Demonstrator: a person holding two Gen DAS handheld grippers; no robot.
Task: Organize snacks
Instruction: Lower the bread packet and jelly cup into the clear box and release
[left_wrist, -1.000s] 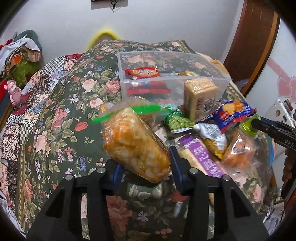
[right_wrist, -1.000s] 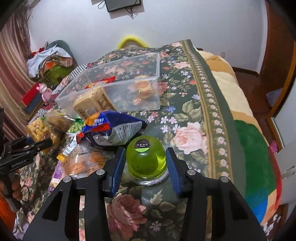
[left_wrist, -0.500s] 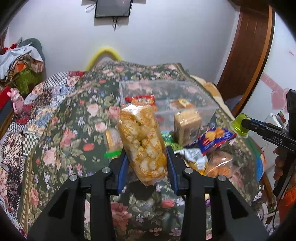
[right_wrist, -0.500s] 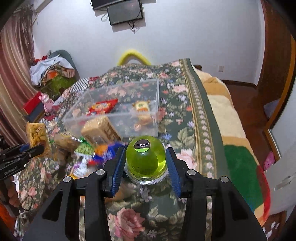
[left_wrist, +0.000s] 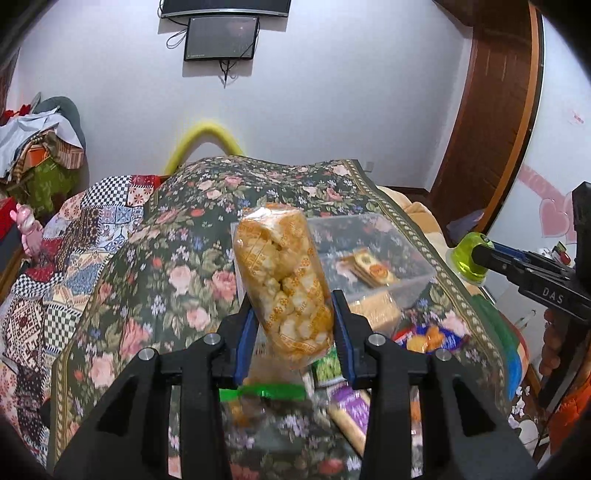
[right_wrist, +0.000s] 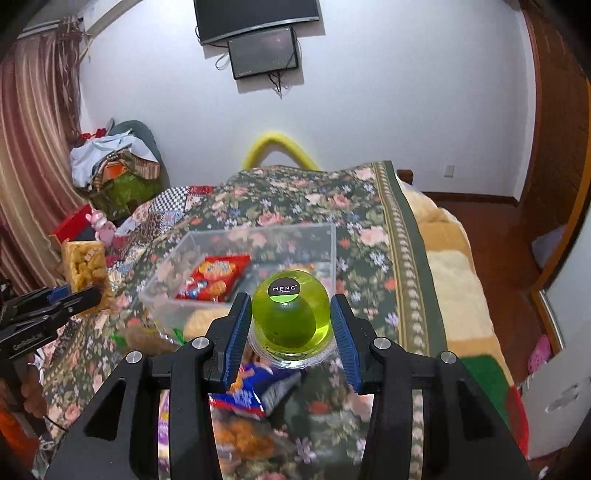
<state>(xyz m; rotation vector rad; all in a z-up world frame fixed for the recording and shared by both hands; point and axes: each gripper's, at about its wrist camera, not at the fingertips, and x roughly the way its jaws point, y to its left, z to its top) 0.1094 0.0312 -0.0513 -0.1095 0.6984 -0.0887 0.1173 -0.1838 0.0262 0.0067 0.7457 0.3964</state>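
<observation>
Left gripper (left_wrist: 293, 328) pinches a clear bag of puffed snacks (left_wrist: 282, 280), jaws having just closed in on it — bag held upright above the floral bedspread (left_wrist: 155, 266). Clear plastic box (right_wrist: 258, 236) sits mid-bed, red snack pack (right_wrist: 214, 275) inside. Right gripper (right_wrist: 291, 328) clamps a green jelly cup (right_wrist: 291, 314) over the loose packets — blue bag (right_wrist: 255, 387) below it.
</observation>
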